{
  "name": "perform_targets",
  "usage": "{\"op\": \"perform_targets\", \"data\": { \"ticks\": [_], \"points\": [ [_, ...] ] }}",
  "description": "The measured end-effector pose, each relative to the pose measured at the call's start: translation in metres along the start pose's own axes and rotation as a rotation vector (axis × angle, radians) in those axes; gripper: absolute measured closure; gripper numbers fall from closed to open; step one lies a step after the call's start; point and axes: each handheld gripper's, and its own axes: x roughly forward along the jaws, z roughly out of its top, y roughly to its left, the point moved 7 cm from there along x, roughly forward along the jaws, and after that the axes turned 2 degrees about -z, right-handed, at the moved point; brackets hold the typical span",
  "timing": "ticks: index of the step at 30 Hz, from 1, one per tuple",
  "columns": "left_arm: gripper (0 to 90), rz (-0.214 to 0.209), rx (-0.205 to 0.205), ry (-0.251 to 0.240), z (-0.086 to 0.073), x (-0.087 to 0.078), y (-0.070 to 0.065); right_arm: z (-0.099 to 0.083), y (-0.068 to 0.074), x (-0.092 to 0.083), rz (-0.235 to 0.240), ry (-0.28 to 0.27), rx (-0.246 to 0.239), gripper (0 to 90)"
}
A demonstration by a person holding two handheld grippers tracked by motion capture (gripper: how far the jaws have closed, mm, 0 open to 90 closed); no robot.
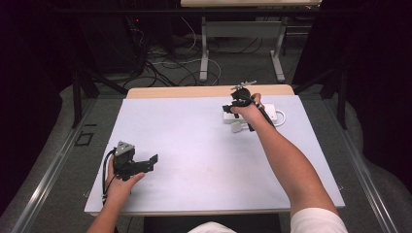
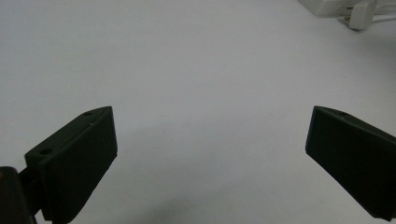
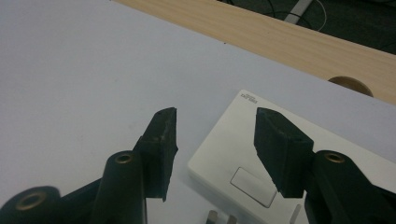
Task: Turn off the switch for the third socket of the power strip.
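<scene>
Hovering open-jawed, the right gripper (image 3: 215,140) straddles a white power strip's (image 3: 243,154) end; left gripper (image 2: 210,154) gapes empty.

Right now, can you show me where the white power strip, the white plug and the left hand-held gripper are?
white power strip (image 3: 243,140): right gripper view, on its flat top face.
white plug (image 2: 362,14): left gripper view, on its body.
left hand-held gripper (image 1: 148,162): high view, midway between its open jaws.

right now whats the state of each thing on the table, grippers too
left gripper: open, empty, low over the bare mat
right gripper: open, empty, at the power strip's end
power strip: flat on the mat, nothing plugged in that I can see
white plug: loose beside the strip
</scene>
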Motion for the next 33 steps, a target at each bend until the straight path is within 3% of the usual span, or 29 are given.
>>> {"op": "perform_targets", "data": {
  "ticks": [7,13,16,20,23,26,33],
  "points": [
    [1.9,0.0,-0.002,0.001,0.0,0.0,0.0,0.003,0.009,-0.005,0.008,0.001,-0.03,47.0],
    [1.9,0.0,0.001,0.005,0.0,-0.001,0.001,0.008,0.013,-0.015,-0.004,0.015,-0.074,34.0],
    [2.0,0.0,-0.001,0.0,0.0,-0.001,0.001,0.009,0.016,-0.022,-0.018,0.026,-0.064,24.7],
    [1.9,0.002,-0.003,-0.002,0.0,-0.001,0.001,0.005,0.024,-0.034,-0.009,0.091,-0.056,14.9],
    [1.9,0.007,-0.002,-0.008,0.0,-0.001,0.001,0.001,0.028,-0.045,-0.007,0.142,-0.061,12.7],
    [1.9,0.005,-0.002,0.002,0.0,-0.001,0.0,-0.001,0.031,-0.054,-0.022,0.141,-0.052,0.0],
    [1.9,-0.003,-0.002,0.008,0.0,-0.002,-0.001,0.0,0.038,-0.081,-0.028,0.091,-0.087,0.0]
  ]
}}
